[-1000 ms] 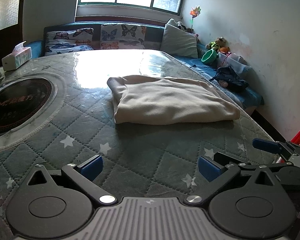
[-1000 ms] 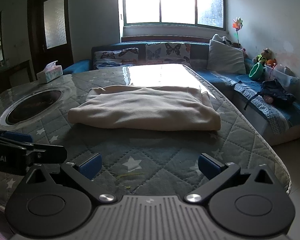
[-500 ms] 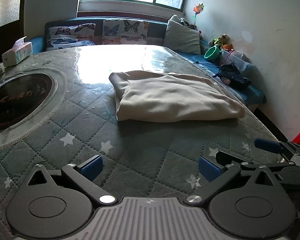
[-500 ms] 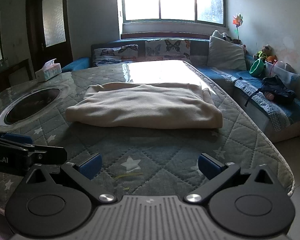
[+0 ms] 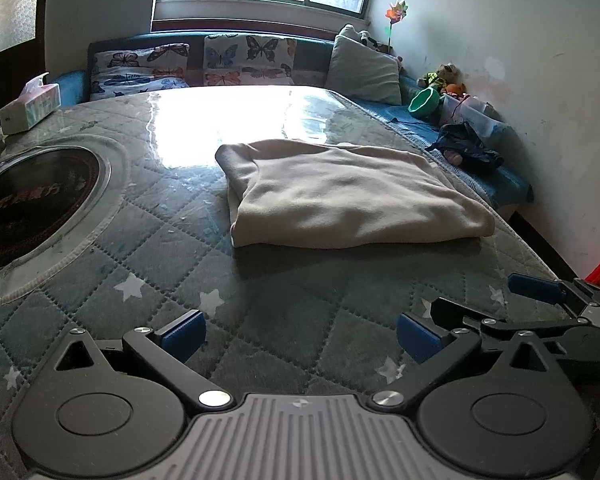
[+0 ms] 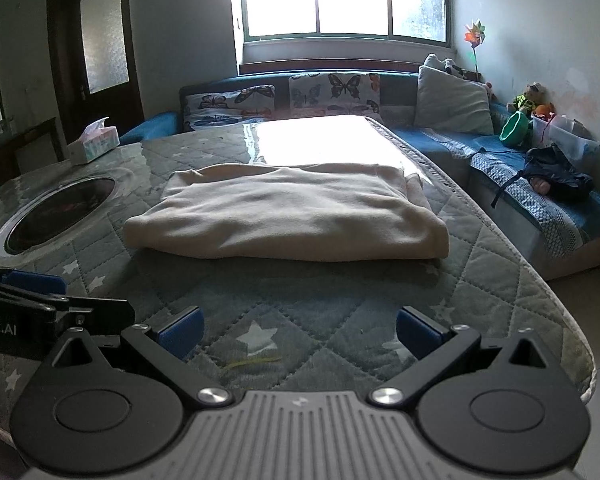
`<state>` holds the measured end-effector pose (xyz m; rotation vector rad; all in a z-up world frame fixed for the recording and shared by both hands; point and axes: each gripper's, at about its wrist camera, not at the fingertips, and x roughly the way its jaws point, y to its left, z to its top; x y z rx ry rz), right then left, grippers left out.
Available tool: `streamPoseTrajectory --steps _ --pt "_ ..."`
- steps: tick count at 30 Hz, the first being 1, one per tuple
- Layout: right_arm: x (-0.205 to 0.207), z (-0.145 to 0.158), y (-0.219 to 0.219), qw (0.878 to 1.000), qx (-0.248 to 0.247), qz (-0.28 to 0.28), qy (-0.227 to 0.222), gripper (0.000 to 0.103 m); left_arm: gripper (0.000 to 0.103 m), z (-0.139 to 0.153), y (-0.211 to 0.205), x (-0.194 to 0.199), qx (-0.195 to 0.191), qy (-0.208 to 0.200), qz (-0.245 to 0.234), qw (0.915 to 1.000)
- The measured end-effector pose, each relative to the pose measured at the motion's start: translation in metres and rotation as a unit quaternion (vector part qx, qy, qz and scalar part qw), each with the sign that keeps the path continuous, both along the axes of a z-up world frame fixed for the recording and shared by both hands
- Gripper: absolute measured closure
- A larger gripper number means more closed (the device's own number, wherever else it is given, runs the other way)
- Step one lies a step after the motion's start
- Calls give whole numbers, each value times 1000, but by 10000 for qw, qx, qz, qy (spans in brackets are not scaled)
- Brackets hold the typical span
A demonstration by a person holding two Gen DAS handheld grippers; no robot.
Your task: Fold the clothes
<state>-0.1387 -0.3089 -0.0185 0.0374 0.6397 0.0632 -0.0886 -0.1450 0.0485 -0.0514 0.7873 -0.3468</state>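
Fingers [image 5: 182, 334] spread, empty; folded garment [image 5: 340, 196] ahead, tissue box [image 5: 30, 104] far left.

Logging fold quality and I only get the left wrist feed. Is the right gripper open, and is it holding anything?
Observer: The right gripper is open with nothing between its fingers. It sits short of the folded cloth, not touching it.
Operator: Is the right end of the cloth tidy?
Observer: Mostly. At the far right corner a lower layer sticks out past the top one.
Operator: Anything loose on the table?
Observer: A thin yellowish strand lies on the quilted cover, just ahead of the right gripper.
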Motion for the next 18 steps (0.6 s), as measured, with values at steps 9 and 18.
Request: streamPoseTrajectory --steps 9,18 --pt "6 0 -1 10000 22 -22 26 0 0 -1 -1 6 12 32 -1 10000" --pt "11 2 -2 10000 20 -33 14 0 0 0 -1 9 17 38 -4 10000"
